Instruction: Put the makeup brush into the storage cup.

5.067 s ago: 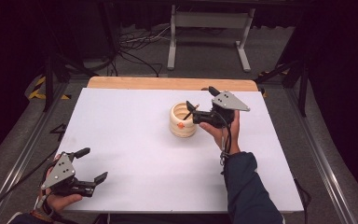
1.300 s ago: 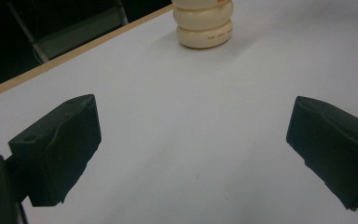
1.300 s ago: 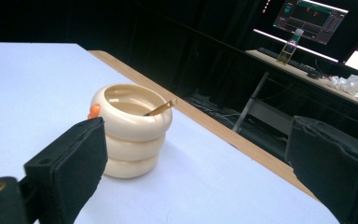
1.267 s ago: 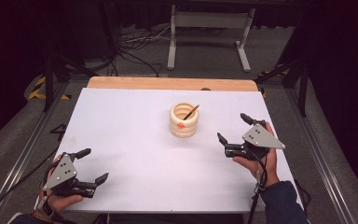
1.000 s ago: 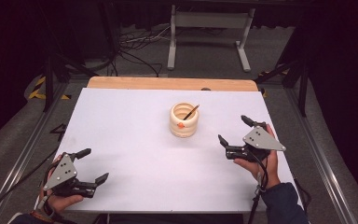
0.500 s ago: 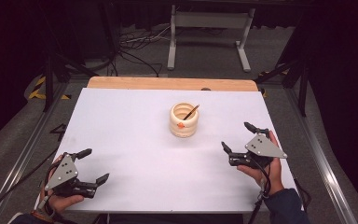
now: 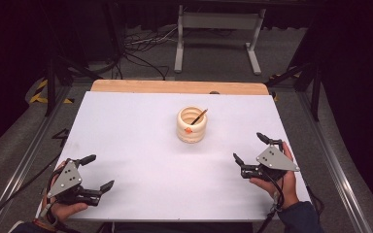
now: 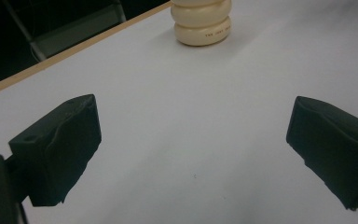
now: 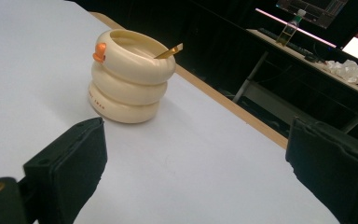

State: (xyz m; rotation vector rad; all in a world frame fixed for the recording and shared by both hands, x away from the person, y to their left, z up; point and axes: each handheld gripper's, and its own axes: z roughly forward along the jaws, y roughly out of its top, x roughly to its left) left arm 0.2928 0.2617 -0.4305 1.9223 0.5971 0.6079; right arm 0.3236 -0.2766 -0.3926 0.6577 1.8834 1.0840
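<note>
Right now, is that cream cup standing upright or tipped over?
Upright. The cream cup rests on its base on the table, rim upward, a thin stick leaning inside.

A cream, ring-stacked cup (image 7: 192,124) is marked by a small orange tab (near its rim), and a gold-brown stick (image 9: 169,51) is seen inside. The table (image 7: 141,145) is covered in white, edged in pale wood. Both grippers are finished in black, with grey plates.

1. One cream ringed cup (image 7: 192,125).
2. One stick (image 7: 198,116) in the cup.
3. Two grippers: left gripper (image 7: 92,171), right gripper (image 7: 250,148).
4. One white worktop (image 7: 141,145).
</note>
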